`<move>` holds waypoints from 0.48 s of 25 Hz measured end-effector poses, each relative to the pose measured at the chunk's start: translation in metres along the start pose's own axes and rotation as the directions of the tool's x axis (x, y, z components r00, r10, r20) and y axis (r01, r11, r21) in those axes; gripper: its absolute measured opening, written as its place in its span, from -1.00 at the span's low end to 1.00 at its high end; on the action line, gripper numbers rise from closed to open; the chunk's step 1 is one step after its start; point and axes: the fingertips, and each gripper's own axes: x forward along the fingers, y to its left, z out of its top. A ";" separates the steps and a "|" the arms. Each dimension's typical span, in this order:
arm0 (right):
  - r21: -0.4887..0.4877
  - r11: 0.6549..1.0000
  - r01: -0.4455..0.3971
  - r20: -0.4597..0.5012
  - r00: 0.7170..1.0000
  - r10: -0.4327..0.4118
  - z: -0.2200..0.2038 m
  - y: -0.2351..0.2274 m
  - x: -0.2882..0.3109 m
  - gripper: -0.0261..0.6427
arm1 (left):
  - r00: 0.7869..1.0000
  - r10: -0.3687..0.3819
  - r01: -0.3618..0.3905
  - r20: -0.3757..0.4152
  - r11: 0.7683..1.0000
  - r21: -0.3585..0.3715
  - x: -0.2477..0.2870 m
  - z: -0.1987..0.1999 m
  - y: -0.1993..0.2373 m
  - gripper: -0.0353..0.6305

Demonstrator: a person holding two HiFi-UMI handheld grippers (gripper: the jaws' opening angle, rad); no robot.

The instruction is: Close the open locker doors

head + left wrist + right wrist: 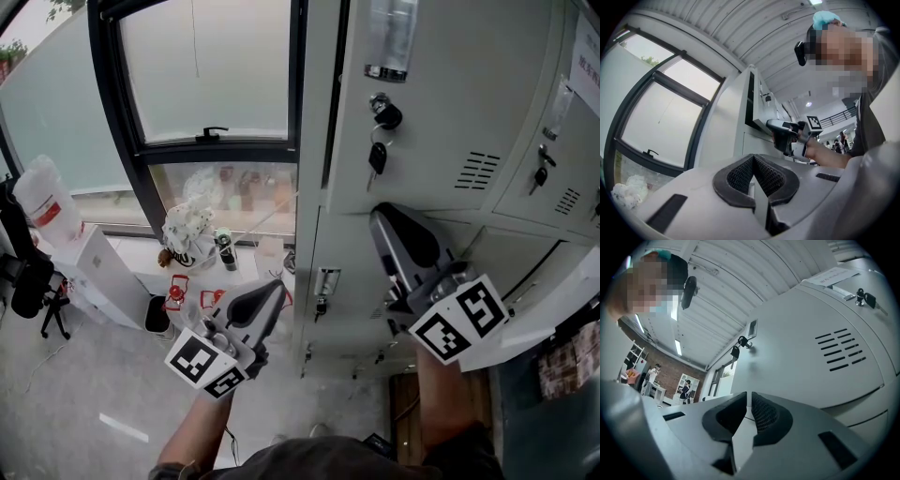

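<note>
Left gripper (267, 295) was clenched: in the left gripper view (752, 176) the pads met at the tip with nothing between them. It was held low by the window side, clear of the grey metal locker bank (323, 253). Right gripper (389, 225) was nearly closed; the right gripper view (749, 411) showed a thin slit between the pads and nothing in it, so it was empty. Its nose pointed at the lower edge of the grey vented steel locker door (441, 94), the one with a black key fob hanging from its lock (379, 155). That door was ajar: a dark gap ran down its left edge in the head view, and from the left gripper view it stood proud of the locker body (757, 101), with the right gripper (780, 133) at its bottom corner. Couldn't tell whether they were touching. The right gripper view was filled by the same door (801, 348), with the vent slots to the right and the keys (736, 350) to the left. A pale lower locker door (534, 319) at bottom right was swung out, just beside the right gripper's marker cube. A black-framed window (206, 66) was on the left, with a clear plastic bag of odds and ends (192, 225) on the floor below it.
</note>
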 end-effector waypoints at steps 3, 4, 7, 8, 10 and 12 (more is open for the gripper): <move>0.000 1.000 0.001 0.000 1.000 -0.001 0.000 -0.003 0.000 -0.81 | 1.000 0.000 0.000 0.000 1.000 0.004 0.002 0.001 0.000 -0.87; 0.001 1.000 0.002 0.000 1.000 -0.002 -0.001 -0.004 0.000 -0.81 | 1.000 0.001 -0.001 0.000 1.000 0.004 0.003 0.001 0.000 -0.87; 0.004 1.000 0.007 -0.004 1.000 -0.007 -0.003 -0.008 0.001 -0.81 | 1.000 0.001 -0.001 -0.002 1.000 0.006 0.005 0.000 0.000 -0.87; 0.005 1.000 0.009 -0.005 1.000 -0.009 -0.003 -0.009 0.001 -0.81 | 1.000 0.001 -0.001 -0.003 1.000 0.006 0.006 0.000 0.000 -0.87; 0.007 1.000 0.013 -0.007 1.000 -0.013 -0.005 -0.012 0.001 -0.81 | 1.000 0.001 -0.001 -0.005 1.000 0.008 0.007 0.000 0.000 -0.87; 0.009 1.000 0.016 -0.008 1.000 -0.016 -0.006 -0.015 0.002 -0.81 | 1.000 0.002 -0.002 -0.005 1.000 0.009 0.008 0.000 0.000 -0.87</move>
